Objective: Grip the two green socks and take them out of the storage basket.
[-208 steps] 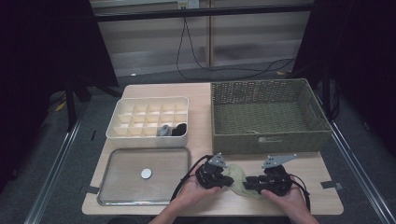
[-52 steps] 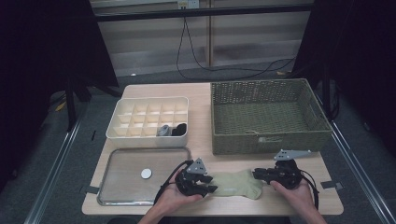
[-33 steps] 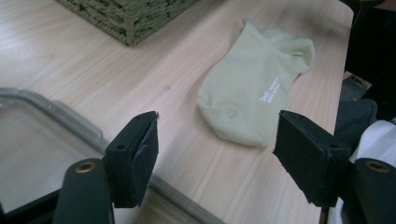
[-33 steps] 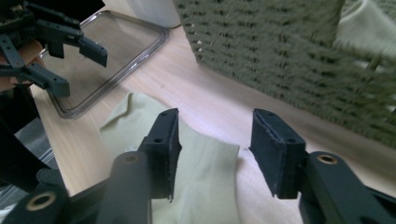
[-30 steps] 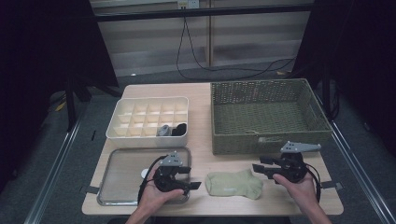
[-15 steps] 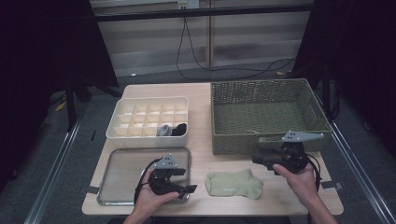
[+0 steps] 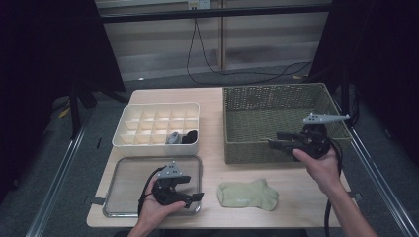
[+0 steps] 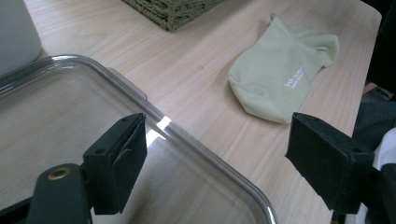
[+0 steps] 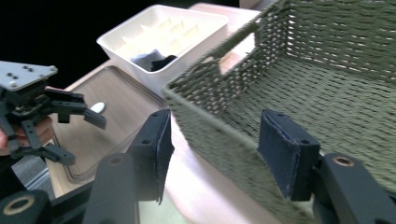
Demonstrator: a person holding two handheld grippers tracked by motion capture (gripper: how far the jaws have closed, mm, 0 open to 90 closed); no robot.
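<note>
Both my grippers are off the sock, jaws spread and empty.

The pale green sock lies flat on the near part of the table, right of the clear tray. My left gripper hovers over the tray's near right corner, its jaws just opened wider. My right gripper is raised at the woven basket's near wall.

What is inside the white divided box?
In the white divided box, a grey item and a black item fill front-row compartments. The remaining cells look empty; the front wall hides their floors.
</note>
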